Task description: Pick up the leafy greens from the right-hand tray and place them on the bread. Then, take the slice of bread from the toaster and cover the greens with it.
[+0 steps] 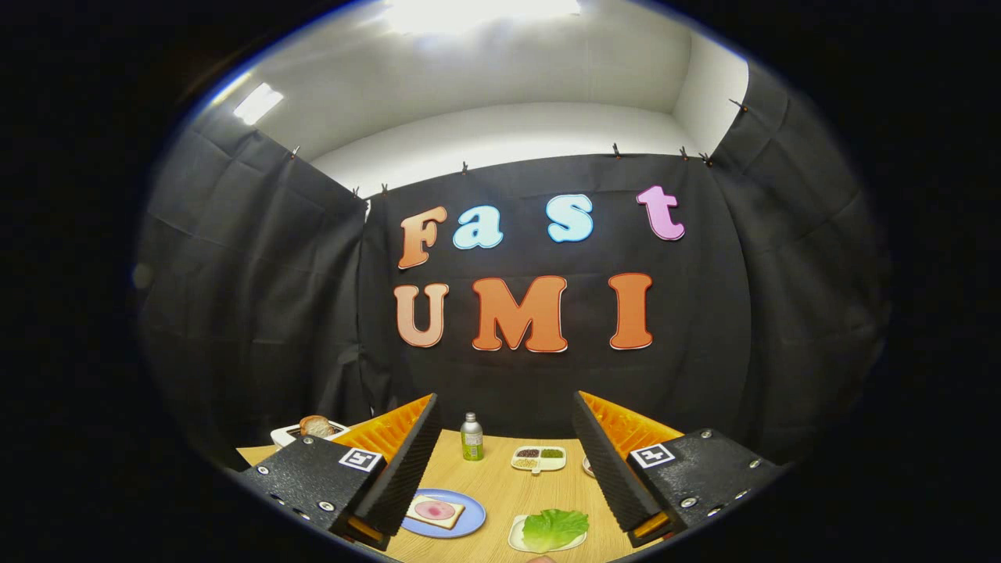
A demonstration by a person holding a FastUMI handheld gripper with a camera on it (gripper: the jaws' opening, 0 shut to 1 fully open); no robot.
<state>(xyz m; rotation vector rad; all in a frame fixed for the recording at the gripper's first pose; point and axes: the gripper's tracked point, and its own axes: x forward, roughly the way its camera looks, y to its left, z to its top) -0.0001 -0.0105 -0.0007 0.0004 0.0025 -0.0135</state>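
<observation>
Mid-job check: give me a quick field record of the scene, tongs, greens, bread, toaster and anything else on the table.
tongs: open, fingers spread wide, holding nothing, raised above the table
leafy greens: on a small white tray, between the fingers, not yet picked
bread on plate: slice with a pink filling on top, on a blue plate, left of the greens
toaster: far left, bread slice sticking up from it
other: bottle and divided dish further back on the wooden table
</observation>
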